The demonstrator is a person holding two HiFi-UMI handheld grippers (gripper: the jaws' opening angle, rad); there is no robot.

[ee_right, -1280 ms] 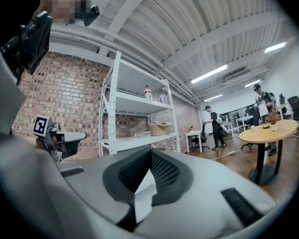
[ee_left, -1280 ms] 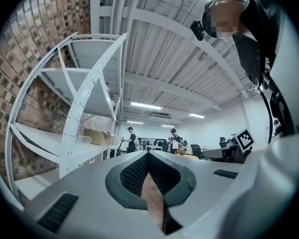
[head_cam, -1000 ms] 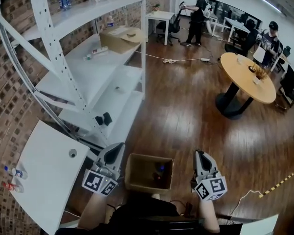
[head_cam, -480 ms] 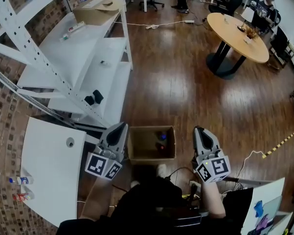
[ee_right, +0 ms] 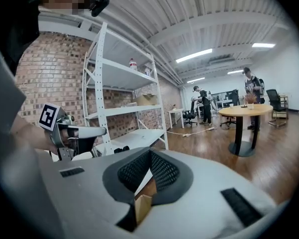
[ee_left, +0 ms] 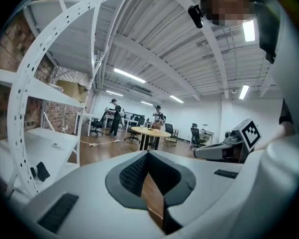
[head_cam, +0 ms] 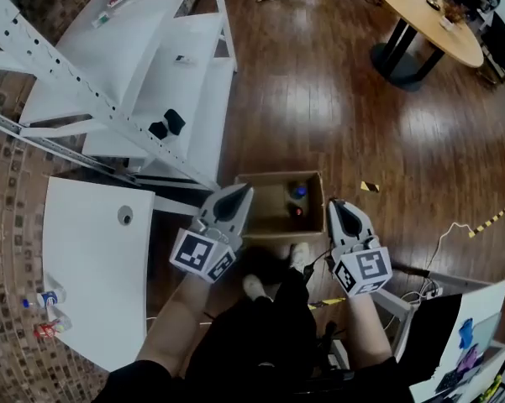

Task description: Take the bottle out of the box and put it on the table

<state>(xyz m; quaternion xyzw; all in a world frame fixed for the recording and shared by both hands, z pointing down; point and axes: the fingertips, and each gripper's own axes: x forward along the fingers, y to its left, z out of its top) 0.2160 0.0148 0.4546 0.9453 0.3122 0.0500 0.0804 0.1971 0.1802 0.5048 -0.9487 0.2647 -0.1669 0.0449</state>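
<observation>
An open cardboard box (head_cam: 273, 210) stands on the wooden floor by the person's feet. Inside it lie two bottles, one with a blue cap (head_cam: 299, 191) and one with a red cap (head_cam: 297, 211). My left gripper (head_cam: 239, 195) is shut and hangs at the box's left wall, with nothing in it. My right gripper (head_cam: 335, 206) is shut just outside the right wall, also holding nothing. In the left gripper view the closed jaws (ee_left: 148, 155) point level across the room. In the right gripper view the closed jaws (ee_right: 150, 152) sit over a cardboard edge (ee_right: 142, 206).
A white table (head_cam: 92, 267) stands to the left, with a small bottle (head_cam: 40, 300) and a red item (head_cam: 45, 331) near its far edge. A white shelving rack (head_cam: 143, 74) rises behind it. A round wooden table (head_cam: 424, 11) stands far right. Cables lie by the feet.
Both grippers have sunk toward the floor and now flank the box's side walls. The head camera has tipped further down, so the box sits higher in view. Both jaws stayed shut.
</observation>
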